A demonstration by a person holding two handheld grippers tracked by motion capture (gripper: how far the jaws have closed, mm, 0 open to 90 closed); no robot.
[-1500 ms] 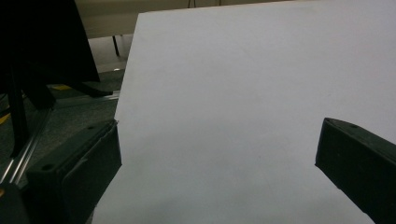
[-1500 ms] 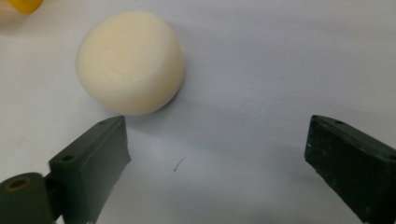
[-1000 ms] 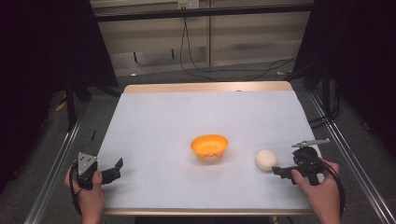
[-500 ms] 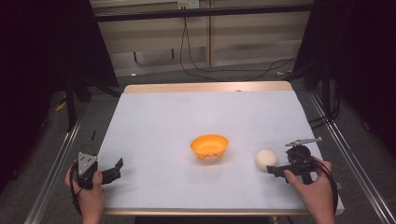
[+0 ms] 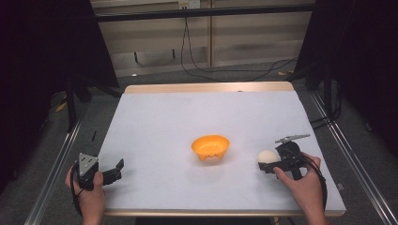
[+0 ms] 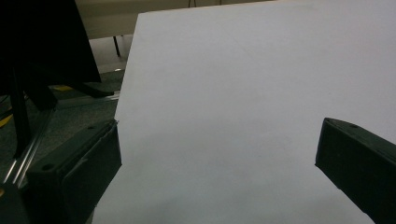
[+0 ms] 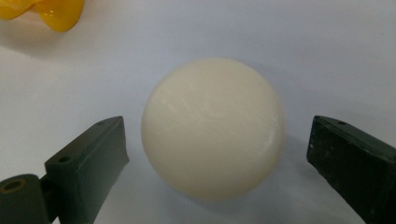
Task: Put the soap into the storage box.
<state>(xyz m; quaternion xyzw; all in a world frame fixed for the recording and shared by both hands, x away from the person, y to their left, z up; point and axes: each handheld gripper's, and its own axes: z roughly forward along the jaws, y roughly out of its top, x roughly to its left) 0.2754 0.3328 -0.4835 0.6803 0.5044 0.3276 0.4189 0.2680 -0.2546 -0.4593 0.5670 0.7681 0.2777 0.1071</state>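
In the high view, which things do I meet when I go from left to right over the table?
Left gripper → orange bowl → white ball → right gripper, its open jaws around the ball.

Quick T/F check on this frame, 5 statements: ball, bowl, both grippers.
1. The cream ball sits between the open jaws of the right gripper, neither jaw touching it. True.
2. The ball lies inside the orange bowl. False: it rests on the white table, to the right of the bowl in the high view and apart from it.
3. The left gripper is shut on a second ball. False: its jaws stand wide apart with bare table between them.
4. The bowl is empty. True, as far as the high view shows.
5. The left gripper is near the table's left front corner, far from the bowl. True.
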